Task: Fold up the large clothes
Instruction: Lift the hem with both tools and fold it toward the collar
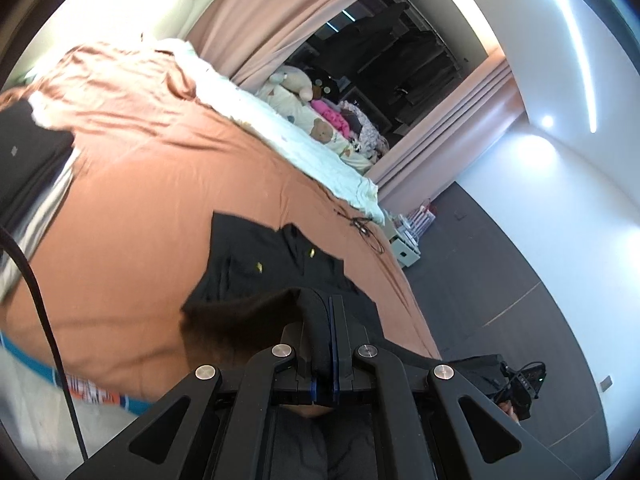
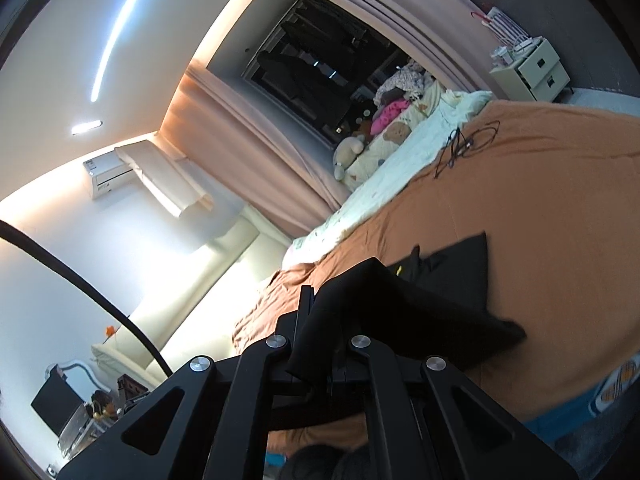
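Now both claws are closed on the black garment (image 1: 276, 264): the left gripper (image 1: 330, 312) and the right gripper (image 2: 320, 304) each pinch a lifted edge. Beyond them the garment lies on the orange bedspread (image 1: 160, 184), with bare cover around it.

Both wrist views low over bed (image 1: 140, 168)

Black garment (image 1: 256, 264): matt cloth, soft folds. Orange bedsheet (image 1: 160, 184): smooth cloth w/ light creases. Left gripper (image 1: 330, 312) & right gripper (image 2: 316, 304): matt black plastic, shiny metal pivot pins.
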Demonstrator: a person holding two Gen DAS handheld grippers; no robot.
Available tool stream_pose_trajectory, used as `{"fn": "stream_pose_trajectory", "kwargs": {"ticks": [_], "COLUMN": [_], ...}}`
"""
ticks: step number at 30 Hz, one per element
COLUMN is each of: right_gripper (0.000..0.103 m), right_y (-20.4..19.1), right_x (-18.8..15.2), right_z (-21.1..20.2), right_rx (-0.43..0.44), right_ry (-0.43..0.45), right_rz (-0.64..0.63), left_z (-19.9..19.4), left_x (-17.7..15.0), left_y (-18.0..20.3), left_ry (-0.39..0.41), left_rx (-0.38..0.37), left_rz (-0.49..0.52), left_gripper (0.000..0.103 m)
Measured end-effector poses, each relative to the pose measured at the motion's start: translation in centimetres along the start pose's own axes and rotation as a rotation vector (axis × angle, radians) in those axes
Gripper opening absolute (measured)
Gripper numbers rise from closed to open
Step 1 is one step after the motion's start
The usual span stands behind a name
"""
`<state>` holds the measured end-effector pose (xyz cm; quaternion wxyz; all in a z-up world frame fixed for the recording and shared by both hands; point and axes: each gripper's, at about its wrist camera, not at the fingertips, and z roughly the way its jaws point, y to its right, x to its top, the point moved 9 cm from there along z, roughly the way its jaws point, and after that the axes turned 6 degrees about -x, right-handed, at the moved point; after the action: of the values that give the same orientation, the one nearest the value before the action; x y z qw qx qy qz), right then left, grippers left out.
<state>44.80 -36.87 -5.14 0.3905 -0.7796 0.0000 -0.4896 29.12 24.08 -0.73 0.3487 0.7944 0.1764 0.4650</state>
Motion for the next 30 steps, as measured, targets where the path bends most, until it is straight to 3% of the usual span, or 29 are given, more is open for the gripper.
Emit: {"fn": "stream_pose_trajectory", "kwargs": {"ticks": [13, 27, 30], "right_gripper": [0.001, 0.001, 0.001], "right_y": [0.3, 1.0, 1.5], "right_x": [4.0, 6.1, 6.0], "right_z": [8.1, 17.4, 19.2], "right_rx": [-0.06, -0.181, -0.243], "right_ry": [-0.044, -0.139, -0.167], "right_rz": [-0.084, -0.114, -0.114], "left_z": [9.8, 20.5, 23.2], "left_x": [9.6, 12.6, 12.6], "left_y": [-1.2, -9.1, -11.0], "left_ry": [-0.005, -0.102, -0.132], "left_rx": [0.111, 0.205, 0.226], "left_rz": [0.065, 0.051, 0.041], "left_gripper": [0.004, 0.004, 0.004]}}
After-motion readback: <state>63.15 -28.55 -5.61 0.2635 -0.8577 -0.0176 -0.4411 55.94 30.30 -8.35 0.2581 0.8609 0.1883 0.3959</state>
